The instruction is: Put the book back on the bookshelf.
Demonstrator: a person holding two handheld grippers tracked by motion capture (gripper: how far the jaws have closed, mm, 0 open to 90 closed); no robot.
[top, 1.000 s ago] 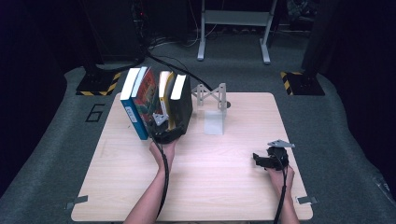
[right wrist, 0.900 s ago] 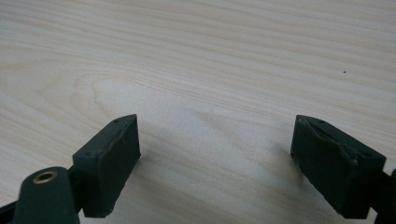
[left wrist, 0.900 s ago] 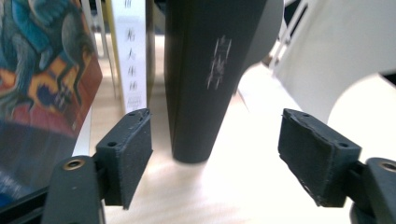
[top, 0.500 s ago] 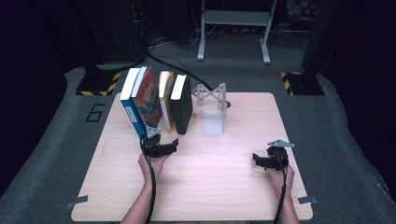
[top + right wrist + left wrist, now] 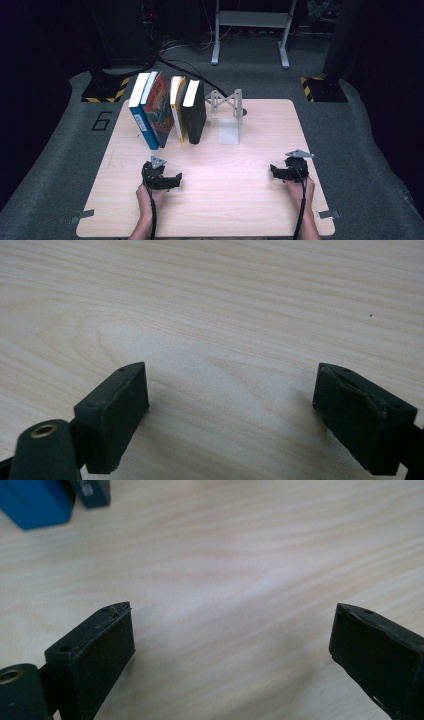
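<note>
- The left gripper [image 5: 172,181] is low over the near left part of the wooden table [image 5: 235,200], in the person's left hand [image 5: 146,196]. Its jaws have just been opening and now stand wide apart, with only bare wood between them.
- In the left gripper view the two black pads [image 5: 97,652] stand far from each other, and the corner of the blue book [image 5: 32,502] is at the top left edge, well apart from them.
- The right gripper [image 5: 276,172] is near the right edge of the table, in the right hand [image 5: 299,189]. Its jaws are also spread and hold nothing; the right gripper view shows plain wood grain between them.
- Farther back, four books stand upright in a row on the left rear part of the table: the blue book [image 5: 142,117], a book with a colourful cover [image 5: 161,112] that leans against it, a yellow book [image 5: 176,110] and a black book [image 5: 194,112].
- Just right of the black book there is a grey metal bookend [image 5: 227,107], apart from it, with its flat base on the table.
- Behind the table I see a dark floor and a black cable [image 5: 185,65].
</note>
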